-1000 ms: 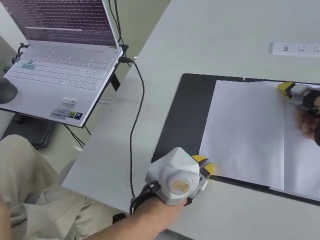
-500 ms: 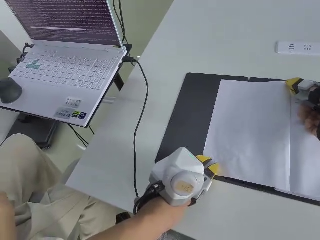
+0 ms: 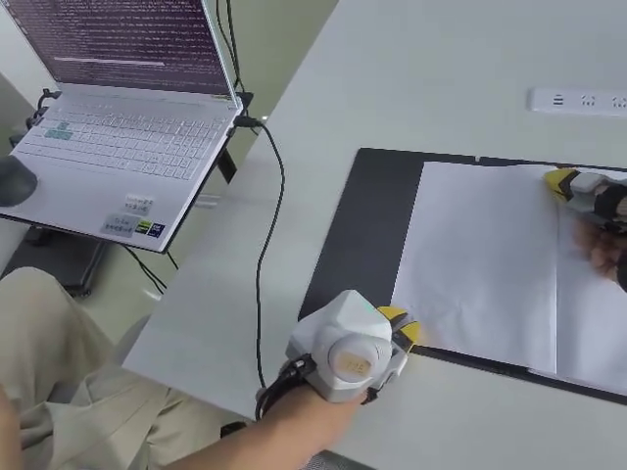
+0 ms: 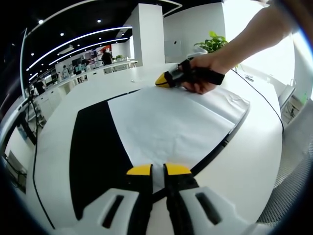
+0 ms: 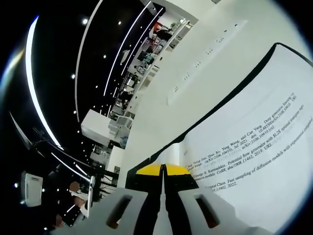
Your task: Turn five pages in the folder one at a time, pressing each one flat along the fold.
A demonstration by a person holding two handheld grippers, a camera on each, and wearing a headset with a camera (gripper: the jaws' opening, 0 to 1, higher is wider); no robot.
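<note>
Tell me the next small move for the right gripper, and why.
Probably slide the right gripper along the fold toward the near edge, pressing down. Its jaws are shut and it sits at the fold's far end, while the left gripper rests at the near corner of the page, so the whole length of the fold lies ahead of it.

Left forearm [image 3: 294, 431] enters from bottom edge of head view, bare, black strap at wrist. Left gripper [image 3: 400, 328] held low, pointing forward; in its own view its jaws are drawn close, with a thin slit between the yellow tips. Right hand [image 4: 200, 78], black-strapped, arm extended, grips the right gripper [image 4: 164, 81], yellow tips down. Right gripper view: jaws pressed fully together.
</note>
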